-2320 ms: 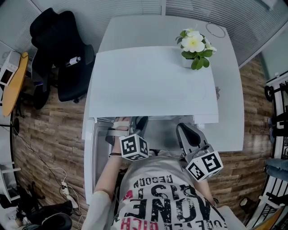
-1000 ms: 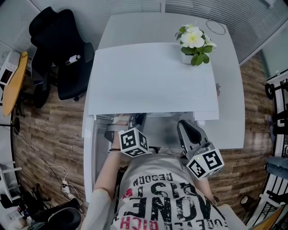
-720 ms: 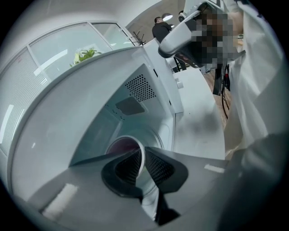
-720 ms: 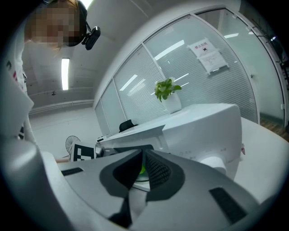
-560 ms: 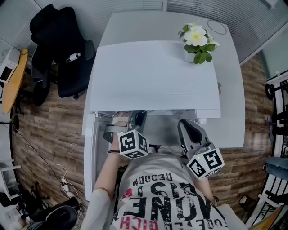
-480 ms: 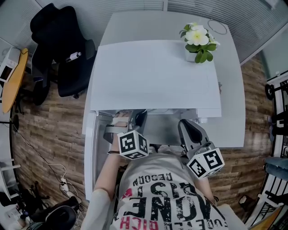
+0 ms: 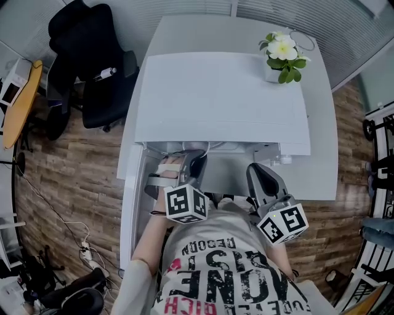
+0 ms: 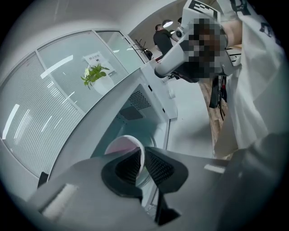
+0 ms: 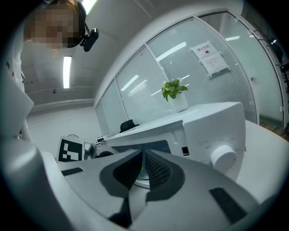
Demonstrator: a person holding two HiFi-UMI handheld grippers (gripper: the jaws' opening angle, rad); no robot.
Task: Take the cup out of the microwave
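A brown wood-plank floor [image 7: 68, 184] filled the room. Along its far side ran a glass wall hung with pale blinds [image 7: 295, 12], and a paper notice [image 9: 207, 56] was stuck to the glass. A white table [image 7: 323, 166] stood in the middle of the floor. On it sat a white microwave [image 7: 221, 92], which covered most of the tabletop. Its door [image 7: 130, 209] was swung open on the person's left.

A black office chair [image 7: 92, 67] stood beside the table on that same side. Beyond the chair was the rounded, orange-edged corner of another desk [image 7: 21, 104]. Cables [image 7: 83, 252] trailed over the planks nearer the person.

A potted plant with white flowers [image 7: 283, 52] stood at the far right corner, on or just behind the microwave's top.

The left claw [image 8: 142, 151] was clamped on the rim of the cup [image 8: 124, 145], one pad inside and one outside. It held the cup at the mouth of the open microwave, just in front of the top's front edge as seen from above. Whether the cup's base had cleared the opening could not be told.

The right claw [image 9: 142, 152] was clenched, pads together on nothing. It hung in front of the microwave, near the control knob [image 9: 223, 156], and touched nothing.
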